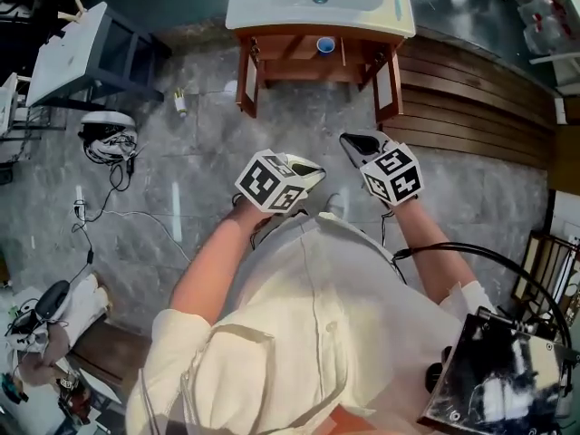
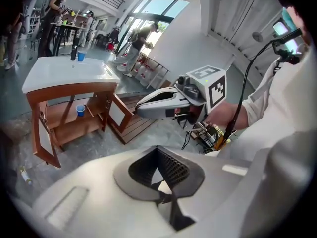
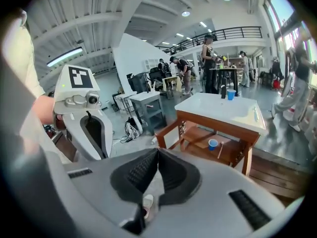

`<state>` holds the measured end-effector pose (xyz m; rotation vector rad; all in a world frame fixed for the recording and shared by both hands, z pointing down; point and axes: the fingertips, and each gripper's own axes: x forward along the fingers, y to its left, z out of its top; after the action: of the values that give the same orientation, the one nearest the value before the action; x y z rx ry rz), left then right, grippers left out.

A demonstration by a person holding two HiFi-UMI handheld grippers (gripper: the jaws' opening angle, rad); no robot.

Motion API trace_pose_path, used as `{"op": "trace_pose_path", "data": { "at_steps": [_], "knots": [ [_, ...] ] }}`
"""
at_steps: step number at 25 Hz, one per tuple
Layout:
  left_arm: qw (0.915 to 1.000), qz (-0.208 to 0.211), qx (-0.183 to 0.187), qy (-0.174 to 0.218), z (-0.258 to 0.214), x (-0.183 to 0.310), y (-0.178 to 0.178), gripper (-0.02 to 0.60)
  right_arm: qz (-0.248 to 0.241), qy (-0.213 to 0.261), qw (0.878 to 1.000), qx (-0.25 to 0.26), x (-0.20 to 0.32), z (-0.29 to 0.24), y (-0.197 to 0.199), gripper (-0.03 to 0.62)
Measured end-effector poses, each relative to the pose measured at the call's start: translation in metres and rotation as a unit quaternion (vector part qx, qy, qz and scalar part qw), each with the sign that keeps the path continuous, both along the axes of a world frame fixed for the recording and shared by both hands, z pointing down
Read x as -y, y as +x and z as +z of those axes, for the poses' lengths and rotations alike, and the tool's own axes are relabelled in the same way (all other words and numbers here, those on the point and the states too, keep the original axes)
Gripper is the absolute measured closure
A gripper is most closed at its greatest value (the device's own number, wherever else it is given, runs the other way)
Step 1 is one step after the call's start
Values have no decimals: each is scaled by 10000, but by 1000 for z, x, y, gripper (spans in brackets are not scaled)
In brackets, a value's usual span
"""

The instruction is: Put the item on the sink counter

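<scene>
- Right gripper (image 3: 157,155) has its jaws pressed together on nothing; left gripper (image 2: 158,152) is likewise closed and empty
- Both hang over the floor, well short of the sink tabletop (image 1: 263,7); the approach is in hand, I judge; next comes stepping closer, opening, reaching low
- Likely item: small blue cup (image 1: 325,44), upright on the wooden shelf (image 1: 290,51) beneath

Left gripper (image 1: 315,171) and right gripper (image 1: 350,141) hover, jaws together.
</scene>
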<state>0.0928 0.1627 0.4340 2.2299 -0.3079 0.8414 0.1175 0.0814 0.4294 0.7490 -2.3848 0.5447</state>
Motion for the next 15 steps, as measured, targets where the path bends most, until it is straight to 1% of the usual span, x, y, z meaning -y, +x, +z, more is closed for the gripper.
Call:
{"op": "trace_pose_path", "data": {
  "at_steps": [4,8,15],
  "knots": [
    [9999,-58,114,-48,-1,-9,13,577,-81,39,10000,-4,-7,-12,22,588],
    [9998,-130,93,-84,-4,-14,30,577,-120,68,9999,48,-10,-18,45,588],
    [9996,-211,176,3,-6,-26,47,577,-276,180,9994,50,-24,-23,66,588]
  ]
}}
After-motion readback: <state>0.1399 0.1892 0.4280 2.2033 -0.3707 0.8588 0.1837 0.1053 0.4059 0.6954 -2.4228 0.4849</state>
